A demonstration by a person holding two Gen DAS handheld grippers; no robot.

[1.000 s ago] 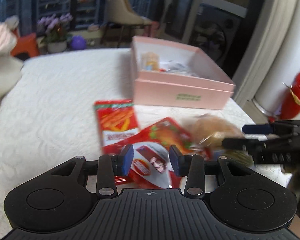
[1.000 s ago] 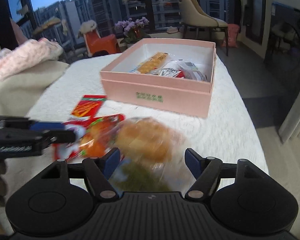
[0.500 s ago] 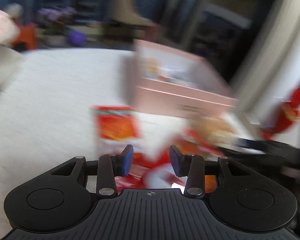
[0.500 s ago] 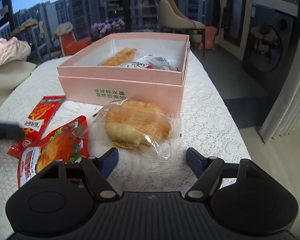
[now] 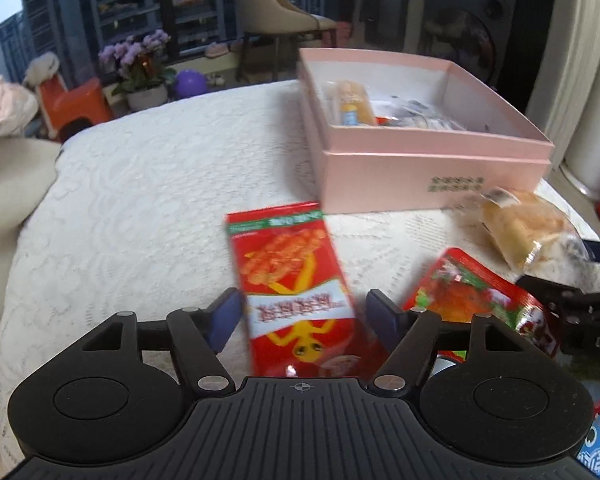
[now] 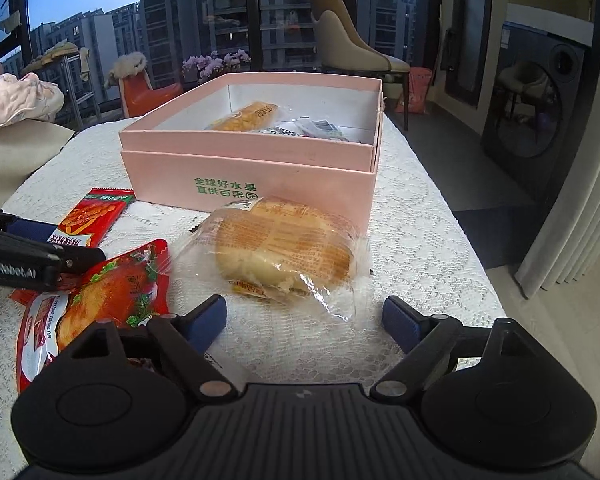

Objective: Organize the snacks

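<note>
Two hand-held grippers approach loose snacks on a white lace-covered table (image 6: 412,216), in front of an open pink box (image 6: 256,184) that already holds a few wrapped items. The left gripper (image 5: 302,312) has its jaws opening, now wide, with the long red snack packet (image 5: 290,276) lying flat between the blue pads and touched by neither. The right gripper (image 6: 303,318) likewise has its jaws opening wide; the wrapped bread bun (image 6: 284,252) lies just ahead of its fingertips, near the front wall of the box, and is not gripped. A second red pouch (image 6: 100,292) rests between the two targets, partly under the left gripper as the right wrist view shows it. To do this step well, each gripper should probably be lowered until the pads straddle its item across the narrow dimension. The flat packet calls for pads close to the cloth without snagging the lace; the bun calls for a light closure, since the soft bread and slippery film would likely deform or slip.
</note>
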